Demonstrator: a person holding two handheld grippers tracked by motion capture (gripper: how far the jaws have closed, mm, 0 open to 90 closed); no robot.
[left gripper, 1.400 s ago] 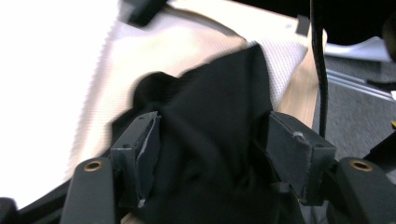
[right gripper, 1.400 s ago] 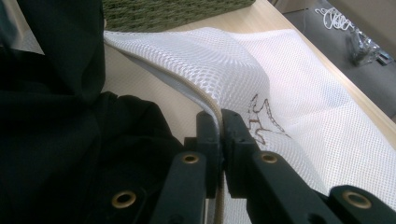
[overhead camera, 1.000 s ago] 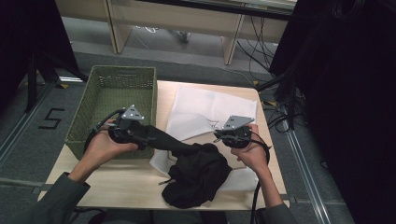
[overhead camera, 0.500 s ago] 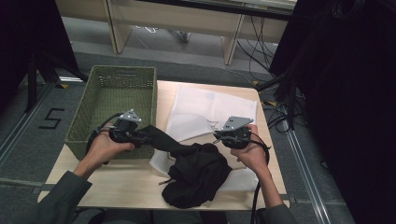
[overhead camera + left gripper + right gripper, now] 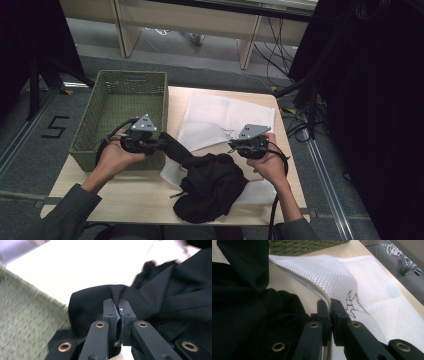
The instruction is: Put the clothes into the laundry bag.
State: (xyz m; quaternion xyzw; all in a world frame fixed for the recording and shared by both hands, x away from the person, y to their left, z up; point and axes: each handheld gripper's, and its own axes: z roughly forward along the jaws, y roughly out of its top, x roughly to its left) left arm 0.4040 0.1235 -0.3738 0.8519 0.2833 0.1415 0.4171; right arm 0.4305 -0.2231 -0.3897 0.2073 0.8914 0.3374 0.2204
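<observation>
High view: the left gripper [image 5: 159,144], its jaws having just been closing, pinches a fold of the crumpled black fabric garment [image 5: 212,186], which lies on the light wooden table [image 5: 130,195] beside the green woven basket [image 5: 122,107]. The right gripper [image 5: 235,146] clamps the white mesh laundry bag [image 5: 220,117].

Left gripper view: the jaws are clenched on the garment's fold [image 5: 100,296], basket at left.

Right gripper view: the jaws grip the bag's edge [image 5: 322,293]; the garment lies left.
</observation>
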